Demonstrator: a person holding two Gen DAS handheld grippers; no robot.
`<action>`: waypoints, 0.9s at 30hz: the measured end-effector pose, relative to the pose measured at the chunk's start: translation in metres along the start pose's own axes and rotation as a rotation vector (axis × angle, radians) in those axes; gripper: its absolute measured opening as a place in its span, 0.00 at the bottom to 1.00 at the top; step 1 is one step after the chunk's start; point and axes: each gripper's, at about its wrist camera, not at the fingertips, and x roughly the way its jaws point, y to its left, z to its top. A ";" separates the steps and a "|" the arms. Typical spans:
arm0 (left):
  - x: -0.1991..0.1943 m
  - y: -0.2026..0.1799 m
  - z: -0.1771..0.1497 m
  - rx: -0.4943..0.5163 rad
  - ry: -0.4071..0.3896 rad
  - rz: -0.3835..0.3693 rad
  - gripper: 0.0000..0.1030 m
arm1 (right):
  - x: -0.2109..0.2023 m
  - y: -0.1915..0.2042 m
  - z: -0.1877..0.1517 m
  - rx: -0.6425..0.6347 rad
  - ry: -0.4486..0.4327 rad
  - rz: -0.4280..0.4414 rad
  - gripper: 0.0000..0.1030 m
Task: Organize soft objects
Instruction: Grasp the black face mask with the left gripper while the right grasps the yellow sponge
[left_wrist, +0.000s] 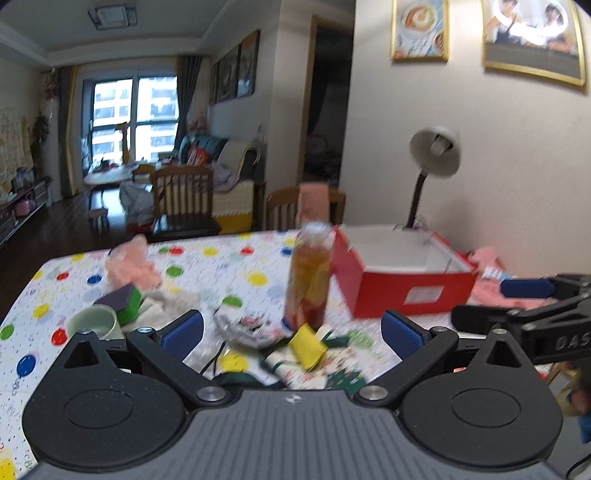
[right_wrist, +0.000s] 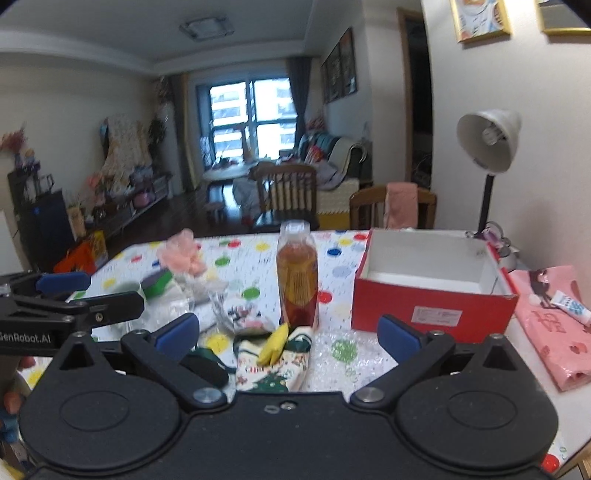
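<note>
Both claws, left (left_wrist: 291, 332) and right (right_wrist: 288, 334), gape empty above the dotted table (right_wrist: 343, 254). Frame centre: Christmas sock (right_wrist: 275, 363) under a yellow item, possibly cloth (right_wrist: 275, 345), beside the bottle (right_wrist: 297, 275); open red box (right_wrist: 428, 308) right.

"GenRobot.AI" stood in pale letters on the left gripper (right_wrist: 62, 291), at the left edge of the right wrist view; "DAS" showed on the right gripper (left_wrist: 517, 299), at the right edge of the left wrist view. The red box's label (right_wrist: 437, 316) was too blurred to read.

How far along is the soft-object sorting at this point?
Barely started. Done: nothing visible; the red box looks empty. In hand: nothing; the left gripper and right gripper are both open. Left: the Christmas sock, yellow cloth and pink fluffy item lie on the table.
</note>
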 end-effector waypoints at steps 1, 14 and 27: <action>0.008 0.003 -0.003 -0.001 0.018 0.002 1.00 | 0.006 -0.002 -0.002 0.000 0.011 0.005 1.00; 0.104 0.040 -0.052 -0.098 0.284 0.113 1.00 | 0.084 -0.027 -0.023 -0.014 0.236 0.113 0.91; 0.140 0.037 -0.080 -0.051 0.362 0.177 1.00 | 0.176 -0.007 -0.001 -0.135 0.285 0.177 0.78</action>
